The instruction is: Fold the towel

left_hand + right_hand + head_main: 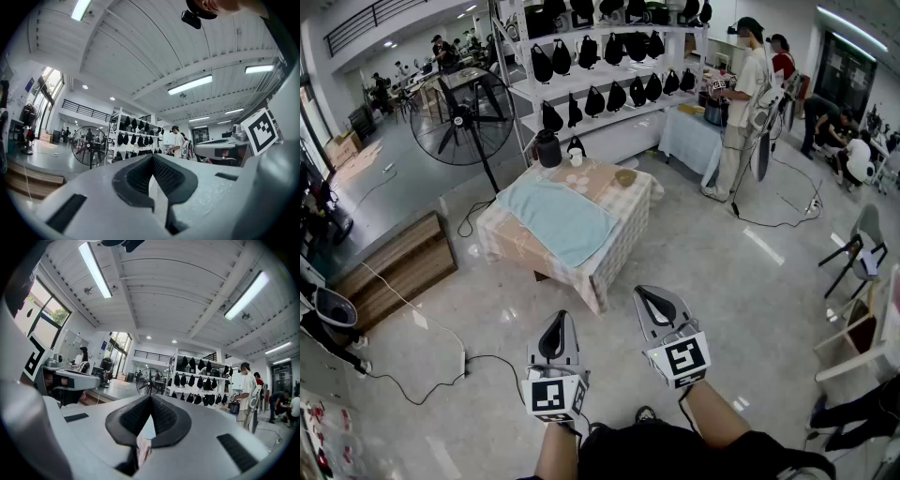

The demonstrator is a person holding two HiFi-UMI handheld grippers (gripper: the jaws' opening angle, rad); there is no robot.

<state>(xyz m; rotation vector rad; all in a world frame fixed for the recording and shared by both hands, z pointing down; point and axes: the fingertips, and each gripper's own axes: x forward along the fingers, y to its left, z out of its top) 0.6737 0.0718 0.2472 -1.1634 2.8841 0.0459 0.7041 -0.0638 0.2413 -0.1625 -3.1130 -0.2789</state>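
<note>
In your head view you hold two grippers, the left gripper (560, 320) and right gripper (648, 301), over the floor, well apart from the one table (611, 273). One light blue towel (558, 220) lies flat there near one bowl (625, 177). Your left gripper view, then your right gripper view, each show jaws pressed together on nothing, with one fan (89, 146) and the bag shelves (133, 138) beyond; only the head view shows the towel.

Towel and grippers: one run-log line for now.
towel: spread flat on table | left gripper: shut, empty | right gripper: shut, empty | both away from table
</note>
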